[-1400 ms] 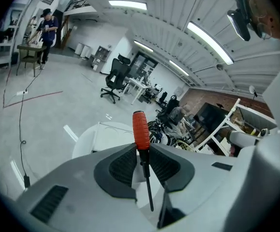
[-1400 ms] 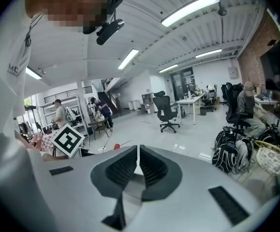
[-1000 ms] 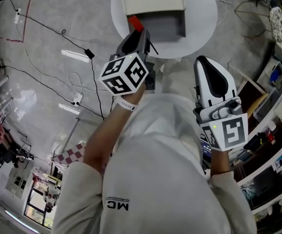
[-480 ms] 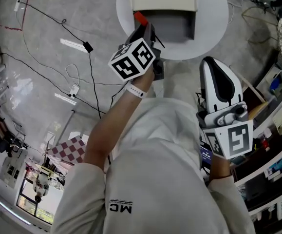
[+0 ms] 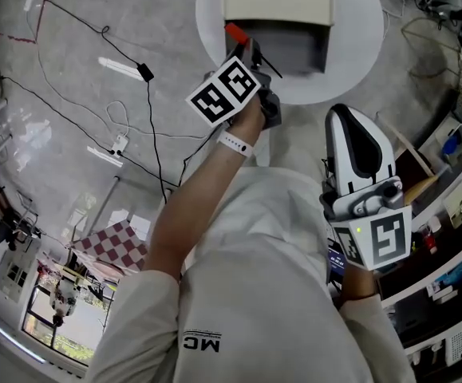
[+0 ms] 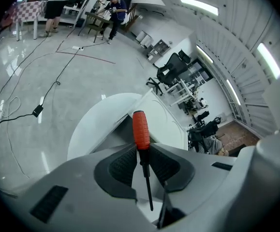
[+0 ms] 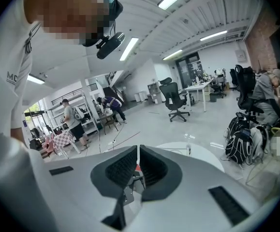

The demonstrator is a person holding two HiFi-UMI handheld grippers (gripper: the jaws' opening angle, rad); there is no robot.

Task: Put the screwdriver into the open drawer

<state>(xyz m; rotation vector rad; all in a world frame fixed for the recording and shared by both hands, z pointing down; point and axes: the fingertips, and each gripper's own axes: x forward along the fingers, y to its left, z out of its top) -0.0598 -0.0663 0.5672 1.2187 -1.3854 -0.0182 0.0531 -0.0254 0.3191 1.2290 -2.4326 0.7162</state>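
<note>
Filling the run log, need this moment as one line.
left gripper: shut on screwdriver | screwdriver: by left edge of open drawer, not inside | right gripper: shut, empty, near torso

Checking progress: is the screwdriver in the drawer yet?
No. The screwdriver is clamped in the left gripper, near the open drawer.

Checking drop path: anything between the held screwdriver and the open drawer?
Nothing. Head view: screwdriver in left gripper sits at the drawer edge, gap bare.

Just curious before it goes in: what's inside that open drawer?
Inside the drawer only bare grey floor shows; the left gripper and screwdriver cover its left edge.
</note>
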